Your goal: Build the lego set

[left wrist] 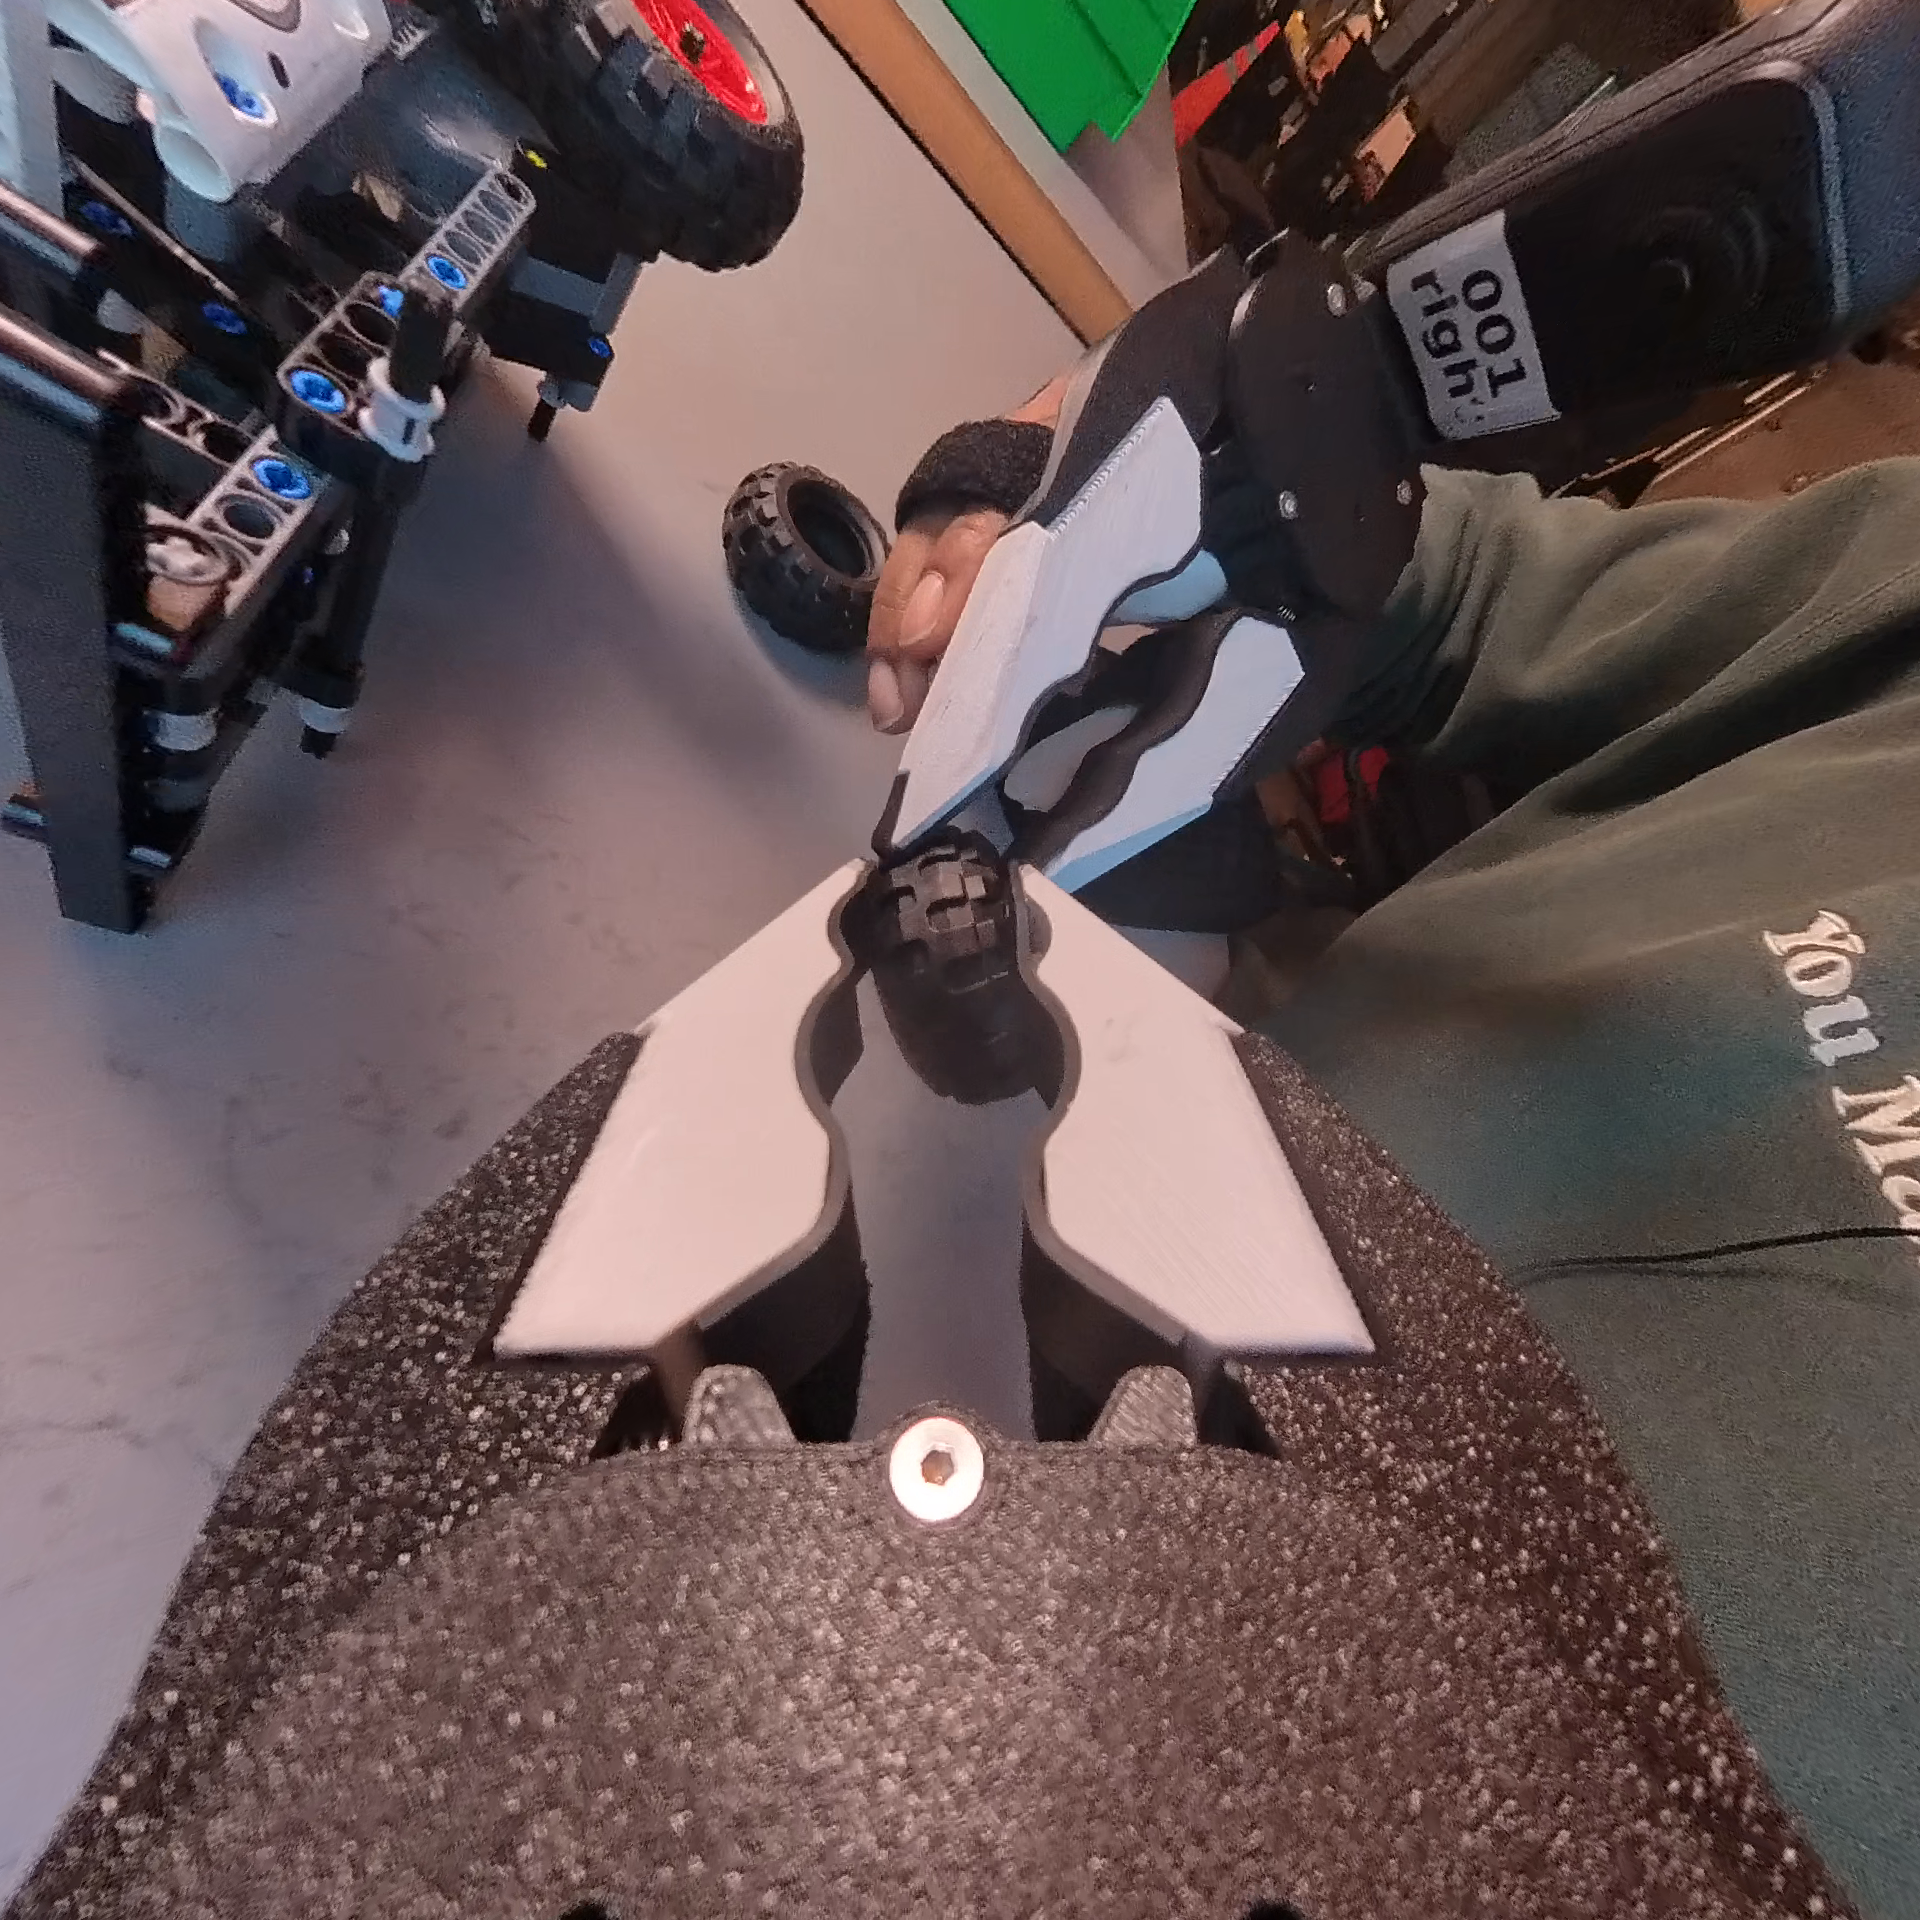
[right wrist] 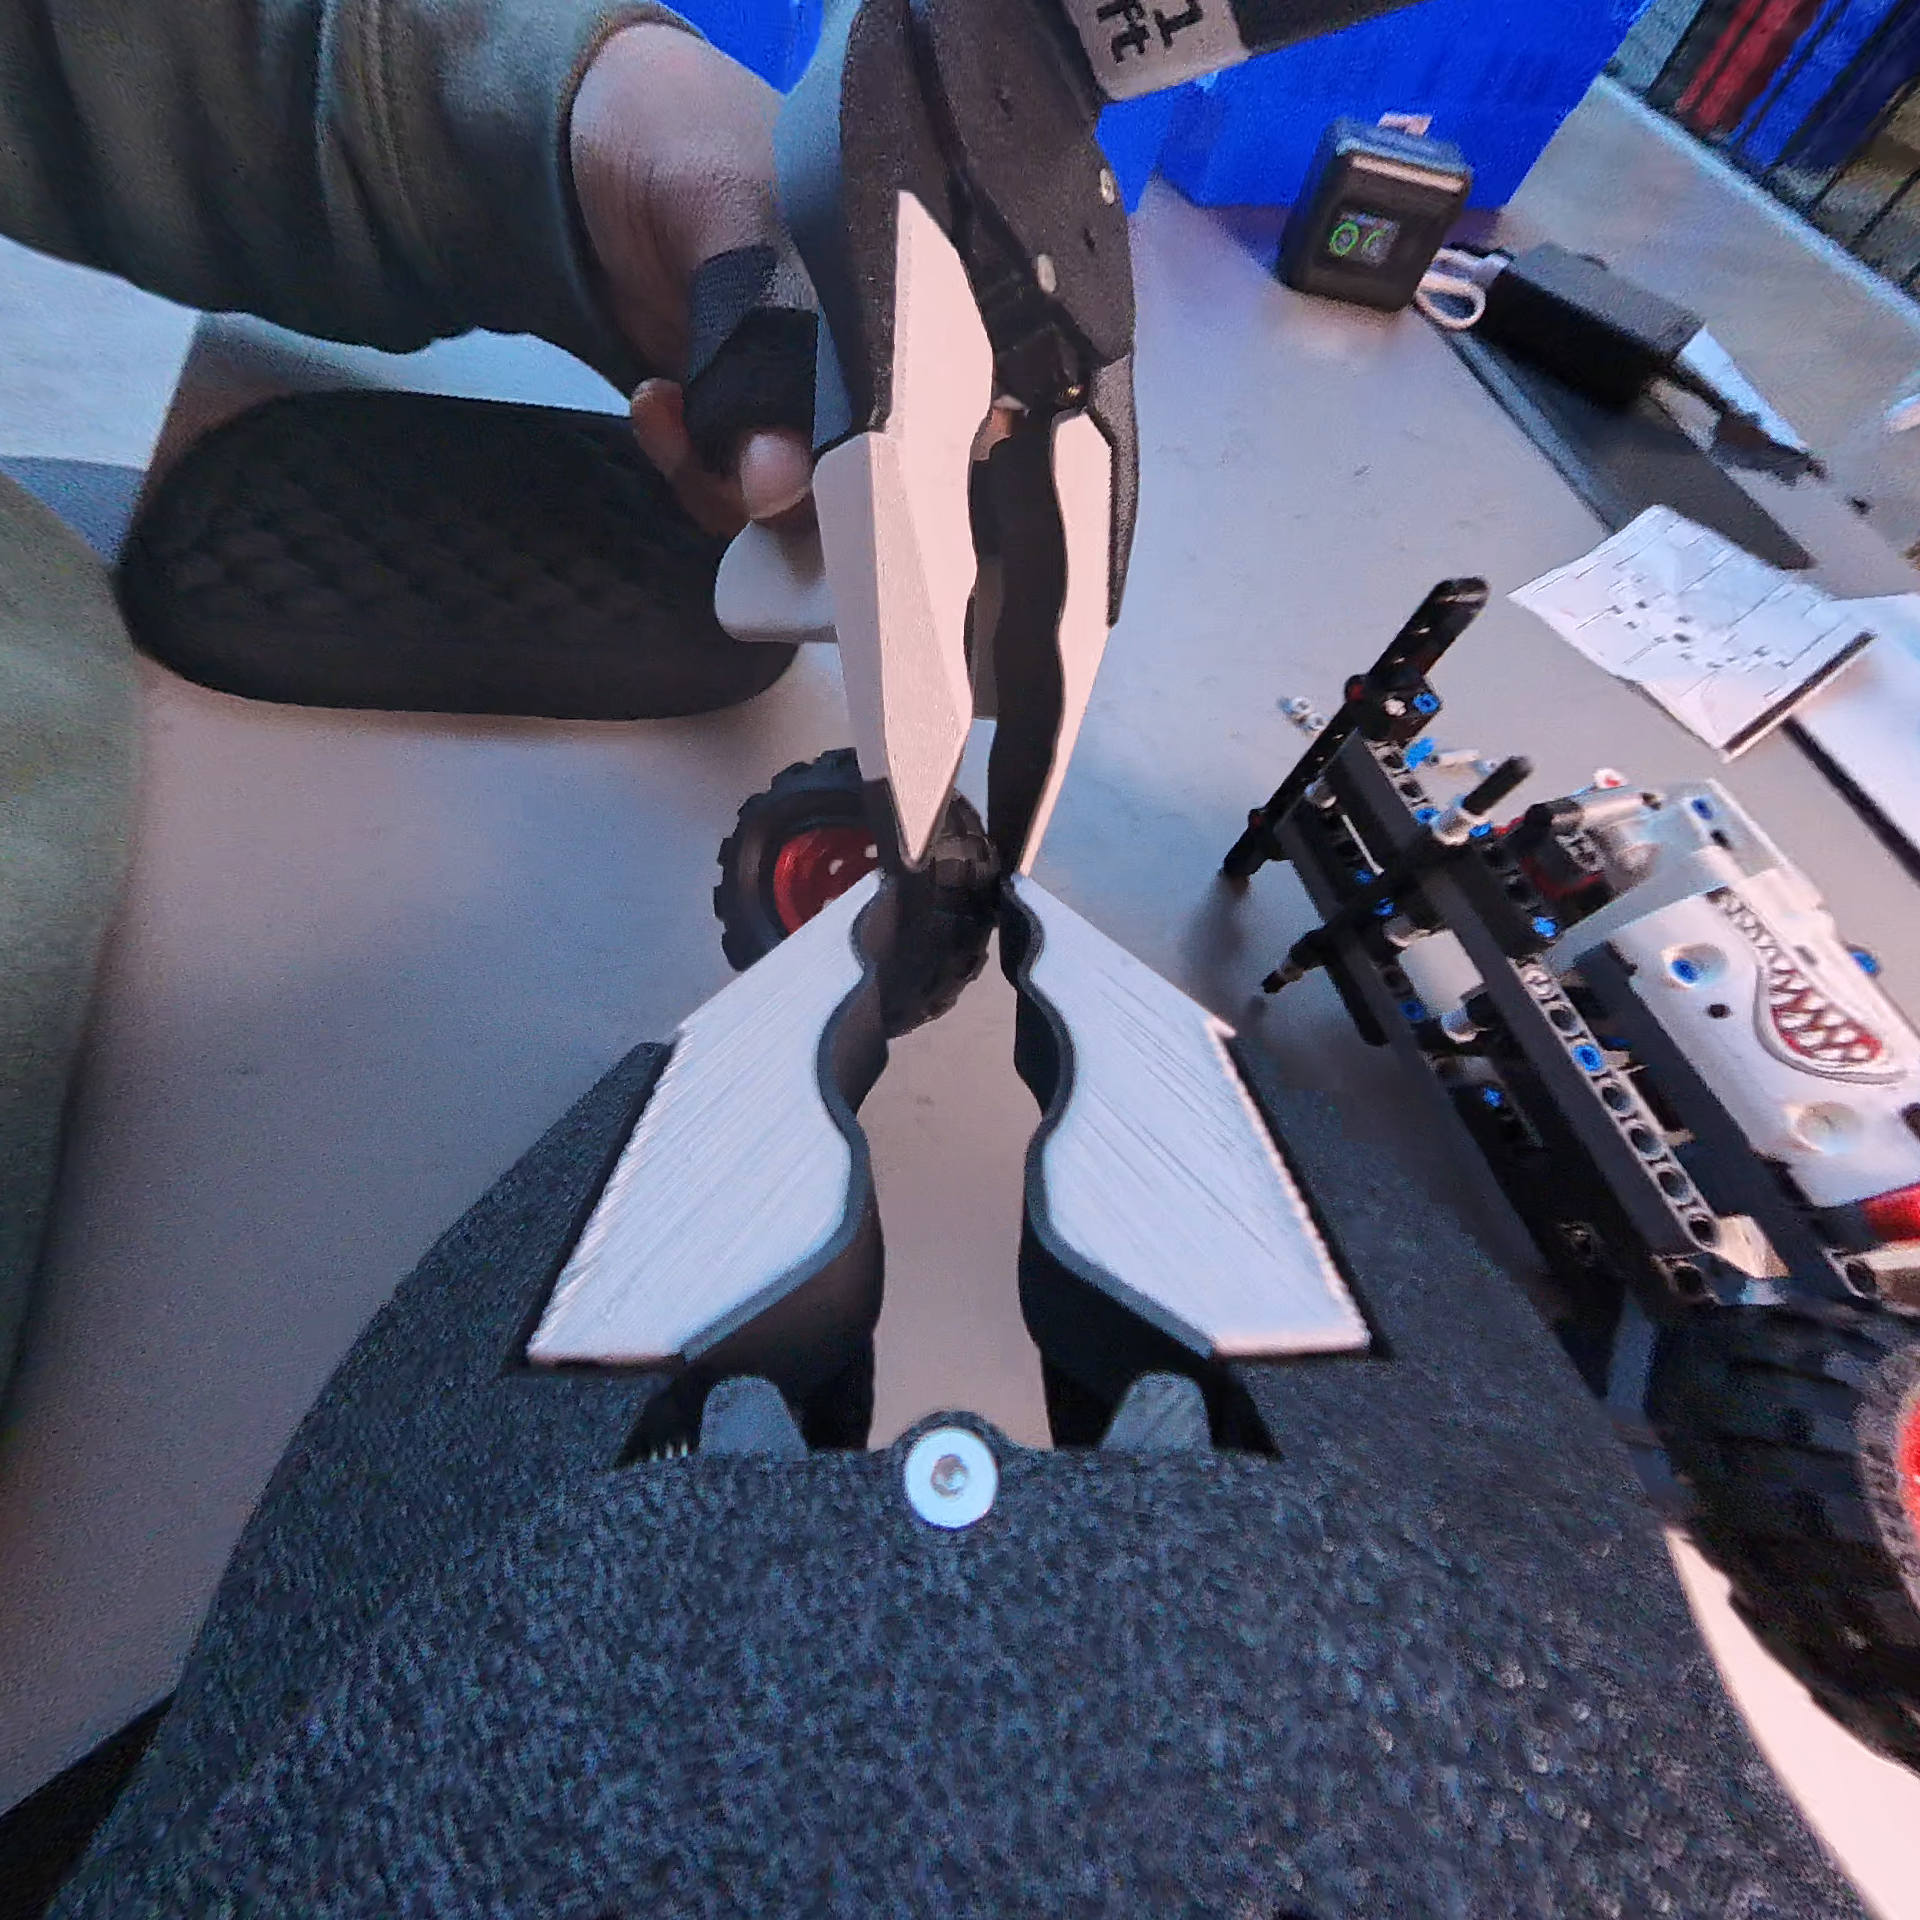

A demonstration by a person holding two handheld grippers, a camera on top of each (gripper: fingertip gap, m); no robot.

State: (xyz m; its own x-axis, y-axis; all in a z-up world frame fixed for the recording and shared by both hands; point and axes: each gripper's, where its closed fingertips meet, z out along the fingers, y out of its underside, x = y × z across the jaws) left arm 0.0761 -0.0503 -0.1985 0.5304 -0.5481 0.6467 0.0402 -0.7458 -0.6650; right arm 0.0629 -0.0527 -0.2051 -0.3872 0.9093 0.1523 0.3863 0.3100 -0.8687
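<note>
A black knobby tire (left wrist: 951, 966) is held above the grey table (left wrist: 520, 935). My left gripper (left wrist: 943, 883) is shut on it across the tread. My right gripper (left wrist: 971, 847) comes in from the upper right, and its tips close on the tire's far end. In the right wrist view the tire (right wrist: 935, 945) sits between my right gripper's (right wrist: 940, 888) tips, and the left gripper (right wrist: 966, 862) reaches down onto it from above. The part-built truck (left wrist: 312, 343) stands at the upper left and also shows in the right wrist view (right wrist: 1558, 987).
A loose black tire (left wrist: 805, 566) lies on the table behind the right gripper. A red-rimmed wheel (right wrist: 805, 868) sits just behind the held tire. An instruction booklet (right wrist: 1694, 623), a small black device (right wrist: 1371, 208) and a dark oval pad (right wrist: 416, 551) lie around.
</note>
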